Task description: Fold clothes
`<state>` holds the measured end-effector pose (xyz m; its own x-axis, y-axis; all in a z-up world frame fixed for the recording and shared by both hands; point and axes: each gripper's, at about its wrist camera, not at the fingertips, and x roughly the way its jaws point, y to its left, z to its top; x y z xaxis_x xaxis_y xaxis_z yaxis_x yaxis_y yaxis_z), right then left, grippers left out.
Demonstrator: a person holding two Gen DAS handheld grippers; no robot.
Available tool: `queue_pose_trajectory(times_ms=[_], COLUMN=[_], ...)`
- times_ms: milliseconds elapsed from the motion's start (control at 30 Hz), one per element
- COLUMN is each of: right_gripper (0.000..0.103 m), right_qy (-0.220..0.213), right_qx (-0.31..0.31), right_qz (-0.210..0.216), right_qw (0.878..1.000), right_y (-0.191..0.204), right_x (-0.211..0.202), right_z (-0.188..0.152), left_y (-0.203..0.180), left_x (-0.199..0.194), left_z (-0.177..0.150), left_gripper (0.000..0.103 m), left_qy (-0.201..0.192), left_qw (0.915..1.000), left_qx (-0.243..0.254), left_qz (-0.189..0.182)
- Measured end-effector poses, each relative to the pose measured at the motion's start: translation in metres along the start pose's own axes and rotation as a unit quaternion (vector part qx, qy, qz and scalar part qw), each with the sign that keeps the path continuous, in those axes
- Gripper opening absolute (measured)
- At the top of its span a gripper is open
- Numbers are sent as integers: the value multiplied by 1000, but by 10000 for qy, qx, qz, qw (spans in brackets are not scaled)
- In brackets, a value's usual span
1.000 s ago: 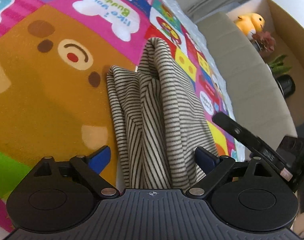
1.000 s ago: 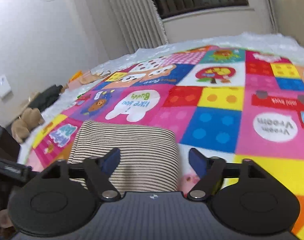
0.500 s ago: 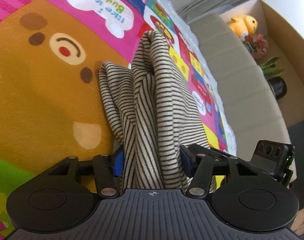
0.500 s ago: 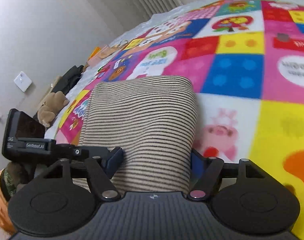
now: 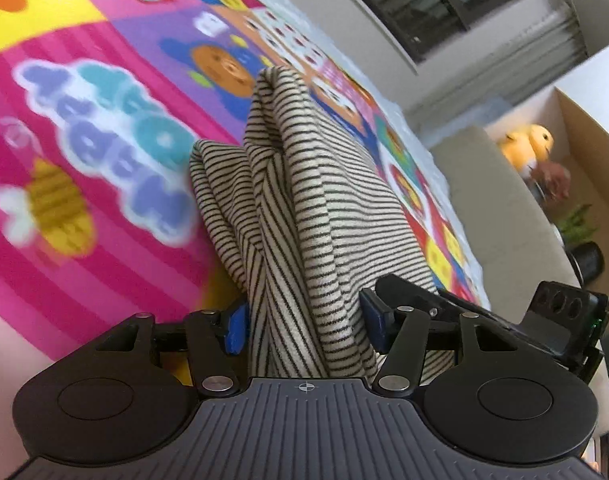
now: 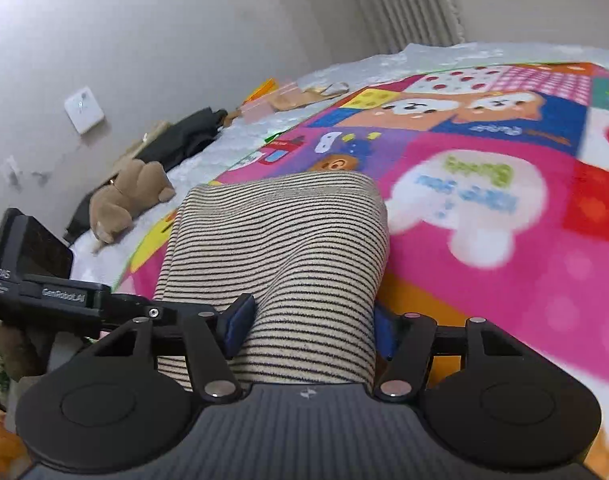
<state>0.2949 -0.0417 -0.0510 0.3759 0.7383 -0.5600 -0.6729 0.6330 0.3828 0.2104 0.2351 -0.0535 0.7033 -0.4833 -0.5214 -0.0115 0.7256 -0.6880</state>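
**Meanwhile, 2 grippers lift a striped garment off the play mat**

Here, a person's 2 handheld grippers each clench 1 end of a cream garment with dark stripes, which hangs bunched in several thick layers over a bright cartoon play mat. The left gripper pinches the cloth between its blue pads, the folds running away from it toward the far side of the mat. The right gripper bites the neighbouring end, where the fabric forms a smooth rounded bundle rising just ahead of it. Each tool shows in the other's view: the right one at the near right of the left camera, the left one at the near left of the right camera, so the 2 sit close side by side. Both point forward and slightly downward across the mat, with the left camera rolled to 1 side. The garment's far end appears to rest on or brush the mat, though blur makes contact hard to judge. The step looks like carrying a gathered edge over for a fold, or moving an already folded bundle. Either way, the next move calls for even tension and matched height so the layers do not slide apart. A stuffed toy lies far left by the wall.
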Motion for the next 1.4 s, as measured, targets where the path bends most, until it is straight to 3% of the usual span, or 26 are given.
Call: queue_pose_trajectory(times_ms=[400, 467, 600, 667, 767, 867, 1000, 1133, 1200, 1267, 1300, 1333, 1400], right_gripper=[66, 66, 66, 66, 67, 69, 69, 80, 84, 84, 72, 54, 47], right_qy=[-245, -493, -783, -601, 50, -94, -236, -636, -361, 155, 127, 63, -204], right_qx=[-583, -991, -1506, -1524, -1673, -2144, -1624, -361, 369, 1093, 1135, 868, 336], right_qz=[-778, -835, -524, -286, -493, -756, -515, -859, -755, -330, -268, -202, -238], right_qw=[9950, 9903, 9841, 9861, 9847, 9738, 9851, 9936, 9958, 9933, 9931, 9960, 9989], right_y=[21, 42, 78, 87, 94, 105, 94, 45, 17, -4, -4, 5, 24], right_x=[-20, -36, -56, -48, -9, -4, -33, -54, -45, -28, -25, -27, -38], right_z=[-17, -20, -24, -26, -49, -64, -37, -19, -20, -32, -34, -33, -22], left_y=[-32, -23, 4, 13, 18, 17, 22, 23, 25, 26, 27, 27, 28], left_x=[-24, -8, 0, -3, -4, -1, 3, 2, 1, 0, 0, -1, -1], left_z=[44, 47, 43, 41, 39, 39, 41, 39, 38, 38, 38, 38, 38], left_gripper=[61, 60, 42, 39, 39, 39, 39, 39, 39, 39, 39, 39, 38], left_qy=[-875, -767, -769, -788, -791, -794, -840, -905, -912, -916, -918, -921, -960], left_qw=[9921, 9928, 9935, 9940, 9939, 9936, 9941, 9937, 9939, 9941, 9941, 9941, 9936], left_qx=[900, 877, 711, 625, 621, 666, 586, 590, 566, 540, 536, 531, 522], left_qz=[16, 274, 455, 422, 442, 456, 368, 304, 261, 221, 209, 196, 273])
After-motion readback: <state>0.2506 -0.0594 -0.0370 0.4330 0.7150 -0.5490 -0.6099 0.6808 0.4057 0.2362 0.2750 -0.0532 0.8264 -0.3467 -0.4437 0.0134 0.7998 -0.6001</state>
